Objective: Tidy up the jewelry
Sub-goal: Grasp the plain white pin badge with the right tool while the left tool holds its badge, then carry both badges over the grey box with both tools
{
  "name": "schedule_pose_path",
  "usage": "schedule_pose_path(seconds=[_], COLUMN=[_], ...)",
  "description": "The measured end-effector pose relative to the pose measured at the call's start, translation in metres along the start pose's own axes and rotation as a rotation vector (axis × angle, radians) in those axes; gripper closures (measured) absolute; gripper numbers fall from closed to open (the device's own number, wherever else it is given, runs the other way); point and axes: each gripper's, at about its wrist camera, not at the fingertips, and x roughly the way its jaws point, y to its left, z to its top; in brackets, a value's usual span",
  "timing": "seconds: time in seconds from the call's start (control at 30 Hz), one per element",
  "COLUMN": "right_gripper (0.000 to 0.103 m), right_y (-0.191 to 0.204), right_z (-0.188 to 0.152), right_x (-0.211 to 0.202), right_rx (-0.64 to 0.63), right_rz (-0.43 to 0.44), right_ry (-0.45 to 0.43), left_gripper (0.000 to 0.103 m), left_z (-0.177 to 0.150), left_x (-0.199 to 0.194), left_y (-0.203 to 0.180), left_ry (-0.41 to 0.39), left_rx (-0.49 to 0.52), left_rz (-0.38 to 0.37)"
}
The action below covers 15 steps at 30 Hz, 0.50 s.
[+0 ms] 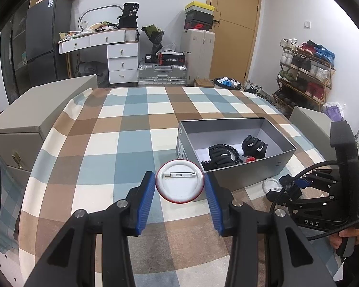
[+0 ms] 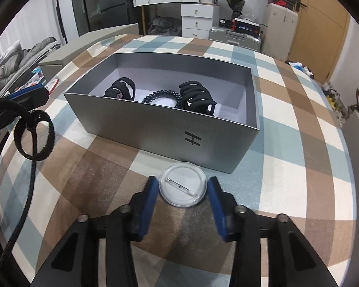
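Two round pin badges [image 1: 179,181] [image 2: 183,184] are counted, and one grey box [image 2: 155,124]. Two black hair claws [image 2: 197,98] and one coiled hair tie [image 2: 161,95] are seen inside it.

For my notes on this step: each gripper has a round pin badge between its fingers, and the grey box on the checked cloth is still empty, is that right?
Not quite: the grey box is not empty. The right wrist view shows two black claw clips and a coiled hair tie inside it. The rest stands: the red-rimmed badge sits between the left gripper fingers, and the clear badge between the right gripper fingers.
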Motion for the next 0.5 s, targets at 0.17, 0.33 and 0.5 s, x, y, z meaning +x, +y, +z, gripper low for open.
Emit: schedule_pose_path(seconds=[0.17, 0.33, 0.5], right_gripper=[0.062, 0.062, 0.062], right_y=[0.000, 0.002, 0.003], right_z=[-0.001, -0.001, 0.003], right_x=[-0.001, -0.008, -0.020], right_rx=[-0.008, -0.020, -0.016], right_rz=[0.012, 0.031, 0.080], right_ry=[-0.002, -0.018, -0.054], left_gripper=[0.066, 0.066, 0.066], left_z=[0.000, -0.001, -0.001], left_x=[0.000, 0.001, 0.001], left_y=[-0.001, -0.003, -0.004], left_ry=[0.001, 0.002, -0.004], left_rx=[0.000, 0.004, 0.014], left_rz=[-0.001, -0.003, -0.003])
